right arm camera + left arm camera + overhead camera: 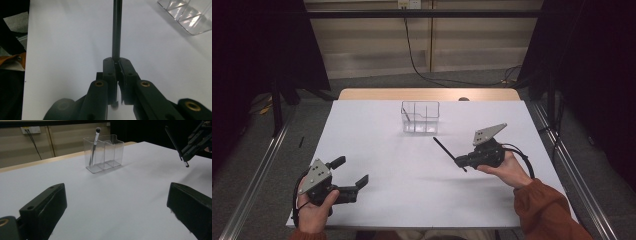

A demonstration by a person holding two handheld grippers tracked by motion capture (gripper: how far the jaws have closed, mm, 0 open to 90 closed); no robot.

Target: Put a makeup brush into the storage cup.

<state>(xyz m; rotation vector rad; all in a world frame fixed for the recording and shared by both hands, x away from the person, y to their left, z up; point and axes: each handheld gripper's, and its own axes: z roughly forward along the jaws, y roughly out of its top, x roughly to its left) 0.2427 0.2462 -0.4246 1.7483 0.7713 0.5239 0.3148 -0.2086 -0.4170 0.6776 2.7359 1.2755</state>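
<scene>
A clear plastic holder [420,118] with several compartments stands at the back middle of the white table [412,200]. In the left gripper view, a slim makeup brush [94,146] leans in the left compartment of the holder [110,152]. My right gripper [460,161] is at the right of the table, shut on a thin black brush handle [444,148] that points toward the holder. The right gripper view has the jaws [117,65] clamped on that handle [116,30]. My left gripper [350,171] rests near the front left, open, with nothing between its jaws [115,205].
The table's wooden back edge [427,93] shows behind the white sheet. Metal rails [257,175] run along both sides of the table. A cable [417,65] hangs down the wall at the back. An orange sleeve [547,210] comes in at the front right.
</scene>
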